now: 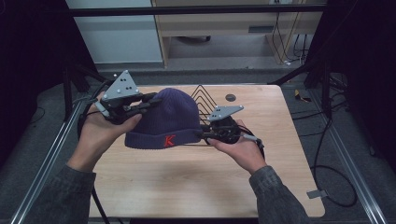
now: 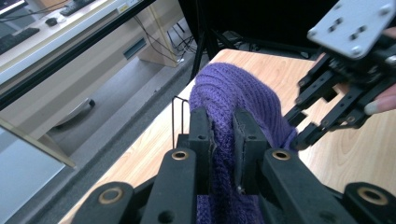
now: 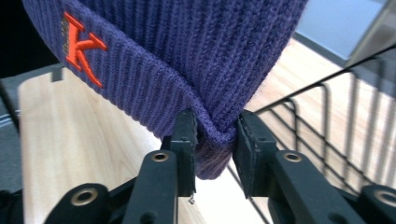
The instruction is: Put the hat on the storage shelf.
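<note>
We hold the purple beanie (image 1: 166, 122) above the desk (image 1: 187, 186), left gripper (image 1: 140, 103) clamped on its crown, right gripper (image 1: 201, 135) pinching its cuff; placing it on the wire rack (image 1: 204, 99) likely remains.

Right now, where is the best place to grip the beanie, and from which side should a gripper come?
Grip the beanie at its folded cuff, coming from the ends. The cuff is a doubled, ribbed band, thick and firm enough for the pads to pinch. The right gripper already pinches the cuff's corner from the right; the left gripper pinches the knit from the left, so the beanie hangs stretched between them.
</note>
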`<state>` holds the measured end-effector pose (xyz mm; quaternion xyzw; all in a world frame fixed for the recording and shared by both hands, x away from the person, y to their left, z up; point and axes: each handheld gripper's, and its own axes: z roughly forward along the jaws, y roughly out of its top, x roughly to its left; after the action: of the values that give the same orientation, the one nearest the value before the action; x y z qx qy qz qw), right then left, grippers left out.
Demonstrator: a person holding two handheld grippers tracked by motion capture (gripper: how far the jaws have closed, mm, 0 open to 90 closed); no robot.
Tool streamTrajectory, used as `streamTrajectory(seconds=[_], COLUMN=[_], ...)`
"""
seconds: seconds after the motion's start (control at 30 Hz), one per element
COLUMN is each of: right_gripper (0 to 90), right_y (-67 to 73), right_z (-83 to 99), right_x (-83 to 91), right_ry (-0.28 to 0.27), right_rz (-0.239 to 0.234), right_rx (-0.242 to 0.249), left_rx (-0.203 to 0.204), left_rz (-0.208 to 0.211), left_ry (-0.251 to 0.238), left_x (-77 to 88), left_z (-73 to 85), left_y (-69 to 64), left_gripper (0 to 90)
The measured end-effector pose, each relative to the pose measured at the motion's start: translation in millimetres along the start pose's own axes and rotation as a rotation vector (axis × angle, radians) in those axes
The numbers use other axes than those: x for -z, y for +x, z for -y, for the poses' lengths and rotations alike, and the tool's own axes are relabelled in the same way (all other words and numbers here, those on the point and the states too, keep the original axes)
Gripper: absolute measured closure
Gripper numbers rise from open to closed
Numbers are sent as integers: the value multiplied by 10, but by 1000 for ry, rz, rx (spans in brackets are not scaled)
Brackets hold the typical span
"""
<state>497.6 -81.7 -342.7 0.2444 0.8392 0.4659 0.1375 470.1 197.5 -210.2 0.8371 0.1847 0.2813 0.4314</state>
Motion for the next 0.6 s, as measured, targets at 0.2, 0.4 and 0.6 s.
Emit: streamTrajectory(seconds=[0.2,0.4,0.6], right_gripper=[735,747,750], right_y=[-74,-196,-355], right_z=[-73,-205,-293], right_x=[127,280,378], right_ry=[-3,-23,-20], right_rz=[42,78,132], right_rx=[11,6,3], left_rx=[42,58,51], left_rz=[-13,-26,-32], left_ry=[3,-40,-26], left_x=[-95,-166,-361], left_z=[-78,-224,-422], left_y=[109,183,284], left_gripper=[792,793,793])
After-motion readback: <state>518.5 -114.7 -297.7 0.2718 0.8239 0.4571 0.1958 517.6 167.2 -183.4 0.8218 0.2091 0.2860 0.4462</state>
